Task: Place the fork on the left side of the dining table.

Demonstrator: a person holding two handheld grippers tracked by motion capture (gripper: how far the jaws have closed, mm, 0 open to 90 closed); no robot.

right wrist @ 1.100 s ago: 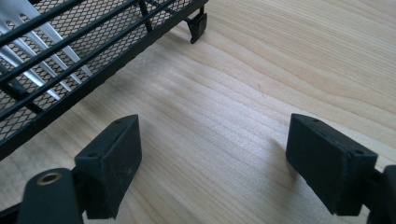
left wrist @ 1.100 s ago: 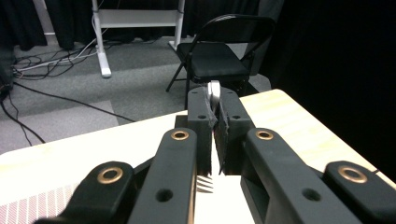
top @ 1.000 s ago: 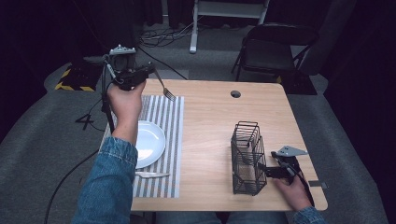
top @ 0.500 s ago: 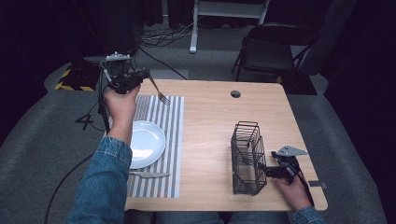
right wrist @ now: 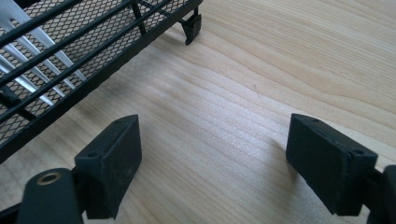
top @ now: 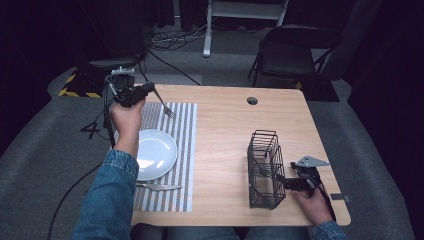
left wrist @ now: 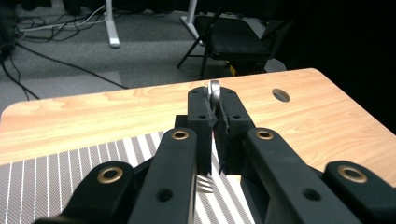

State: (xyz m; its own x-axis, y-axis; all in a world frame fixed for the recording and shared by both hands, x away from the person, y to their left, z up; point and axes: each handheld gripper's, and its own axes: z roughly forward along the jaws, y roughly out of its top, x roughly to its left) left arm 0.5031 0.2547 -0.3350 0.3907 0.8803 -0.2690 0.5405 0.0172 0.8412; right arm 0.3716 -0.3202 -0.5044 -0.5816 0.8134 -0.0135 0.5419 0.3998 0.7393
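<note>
My left gripper [top: 148, 90] hangs above the far left corner of the table, shut on the handle of a silver fork [top: 165, 106]. The fork's tines point down and right over the striped placemat [top: 182, 150]. In the left gripper view the jaws [left wrist: 214, 116] pinch the fork handle [left wrist: 214, 89], and the tines [left wrist: 204, 185] show below them. My right gripper [top: 281, 182] rests on the wooden table [top: 225, 130] beside the black wire basket [top: 264, 169]. Its jaws [right wrist: 215, 158] stand open with bare wood between them.
A white plate [top: 156, 153] lies on the placemat, with a knife [top: 156, 186] near the front edge. Silver cutlery [right wrist: 32, 51] lies inside the basket [right wrist: 70, 42]. A round cable hole [top: 252, 100] sits at the table's far side. A black chair [top: 295, 55] stands beyond the table.
My left hand has come down and slightly left with the fork, bringing the tines closer to the placemat. The right gripper has stayed in place by the basket.
</note>
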